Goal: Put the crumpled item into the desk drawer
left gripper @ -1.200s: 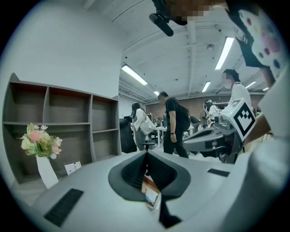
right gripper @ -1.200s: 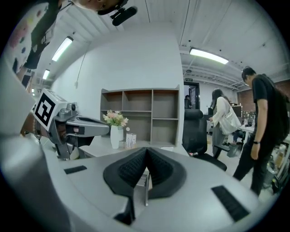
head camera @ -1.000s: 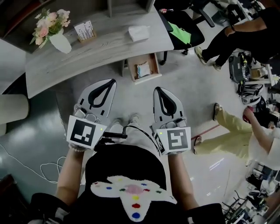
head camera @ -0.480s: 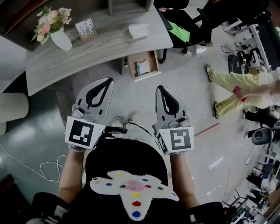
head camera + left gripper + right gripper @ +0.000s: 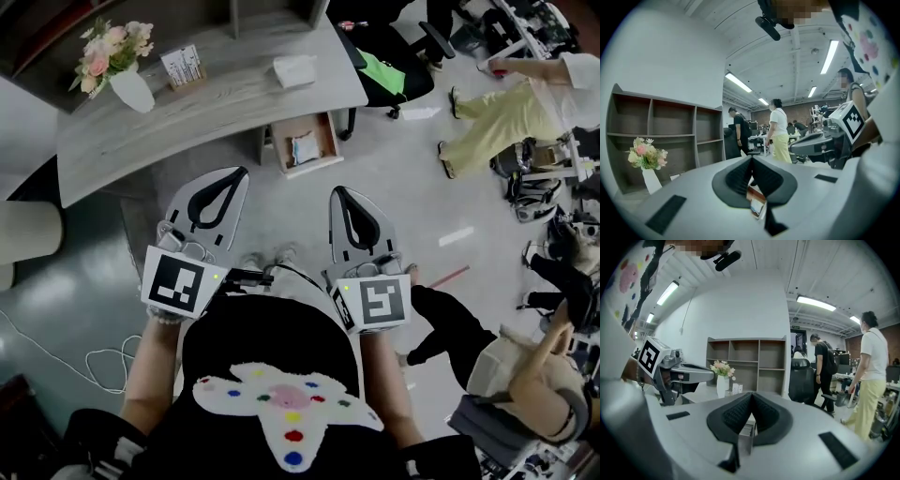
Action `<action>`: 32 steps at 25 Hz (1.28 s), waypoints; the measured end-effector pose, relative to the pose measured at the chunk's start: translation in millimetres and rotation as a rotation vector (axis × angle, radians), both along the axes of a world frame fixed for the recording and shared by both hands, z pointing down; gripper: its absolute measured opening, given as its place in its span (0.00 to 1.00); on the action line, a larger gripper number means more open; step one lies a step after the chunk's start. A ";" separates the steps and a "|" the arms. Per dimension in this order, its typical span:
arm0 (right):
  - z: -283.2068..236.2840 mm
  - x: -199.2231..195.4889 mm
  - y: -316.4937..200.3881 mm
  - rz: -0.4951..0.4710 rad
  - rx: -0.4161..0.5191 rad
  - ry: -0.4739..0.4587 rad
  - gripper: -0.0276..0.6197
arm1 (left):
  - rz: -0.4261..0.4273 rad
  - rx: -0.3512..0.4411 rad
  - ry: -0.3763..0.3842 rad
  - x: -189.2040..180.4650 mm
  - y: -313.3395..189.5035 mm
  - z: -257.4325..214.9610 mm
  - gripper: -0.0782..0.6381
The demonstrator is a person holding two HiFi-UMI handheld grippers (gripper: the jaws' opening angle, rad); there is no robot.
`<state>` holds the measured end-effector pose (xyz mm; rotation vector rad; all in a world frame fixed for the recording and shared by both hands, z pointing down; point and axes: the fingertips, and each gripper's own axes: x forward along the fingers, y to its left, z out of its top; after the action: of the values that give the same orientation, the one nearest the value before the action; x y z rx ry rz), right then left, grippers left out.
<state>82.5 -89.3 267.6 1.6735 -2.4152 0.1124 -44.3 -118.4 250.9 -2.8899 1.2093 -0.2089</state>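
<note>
Holding anything, was either gripper? the newcomer asked.

No, said the other. The left gripper (image 5: 236, 178) had its jaws pressed together on nothing, and the right gripper (image 5: 339, 195) was the same, closed and empty. Both hung roughly level in front of the person, well short of the desk (image 5: 216, 108).

And the crumpled item?

The crumpled item (image 5: 296, 68) lay on the desktop, a pale wad near the right-hand end. The drawer (image 5: 310, 172) stood pulled out just below that end, with a small white-and-blue packet (image 5: 305, 147) already lying in it.

So how should the pick have gone?

My judgement: step in closer first, then part one gripper's jaws well before arriving. Come down over the wad from above and close gently, since it probably squashes. Then carry it past the desk edge and let go low over the bare part of the drawer, beside the packet.

And the surroundings?

The desk was curved, with a grey wood-grain top. A vase of flowers (image 5: 122, 70) and a card stand (image 5: 183, 66) stood toward its left, well apart from the wad. A black office chair (image 5: 389, 66) sat near the drawer, so I'd have minded the approach on that side. The floor was pale and glossy, open shelving (image 5: 745, 362) stood behind the desk, and several people were moving about on the right.
</note>
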 end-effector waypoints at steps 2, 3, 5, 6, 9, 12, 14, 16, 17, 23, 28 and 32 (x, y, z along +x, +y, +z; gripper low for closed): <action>1.7 -1.0 1.0 -0.002 -0.008 0.008 0.05 | 0.008 0.002 0.002 1.3 0.9 0.4 0.13; 2.3 -2.0 1.2 -0.005 -0.007 0.013 0.05 | 0.009 0.001 0.002 1.3 1.3 1.2 0.13; 3.7 -2.9 1.8 -0.008 -0.013 0.021 0.05 | 0.010 -0.004 0.003 1.2 1.7 2.7 0.13; 3.9 -3.3 1.8 -0.010 -0.013 0.021 0.05 | 0.010 -0.006 0.003 1.3 1.7 3.2 0.13; 3.9 -4.7 0.6 -0.009 -0.005 0.013 0.05 | 0.015 -0.008 0.000 1.0 1.7 4.9 0.13; 3.0 -6.8 -1.0 -0.012 0.005 0.012 0.05 | 0.018 -0.011 0.001 0.5 2.4 6.4 0.13; 2.8 -7.8 -1.6 -0.015 0.007 0.015 0.05 | 0.019 -0.015 0.001 0.2 3.4 7.9 0.13; 2.9 -8.1 -2.2 -0.016 0.007 0.019 0.05 | 0.021 -0.018 0.000 0.5 3.6 8.9 0.13; 3.0 -8.3 -2.3 -0.017 0.006 0.020 0.05 | 0.022 -0.018 -0.001 0.7 3.5 8.9 0.13; 1.9 -11.3 -2.5 -0.025 0.011 0.024 0.05 | 0.022 -0.014 0.000 0.0 3.2 8.1 0.13; 2.4 -12.6 -1.7 -0.029 0.007 0.029 0.05 | 0.022 -0.014 0.001 0.0 3.3 8.5 0.13; 2.0 -12.7 -1.2 -0.032 0.008 0.030 0.05 | 0.025 -0.012 -0.001 0.9 3.9 8.5 0.13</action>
<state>69.8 -90.5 269.6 1.6280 -2.4225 0.0728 -43.4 -114.5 259.4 -2.9135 1.1756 -0.2180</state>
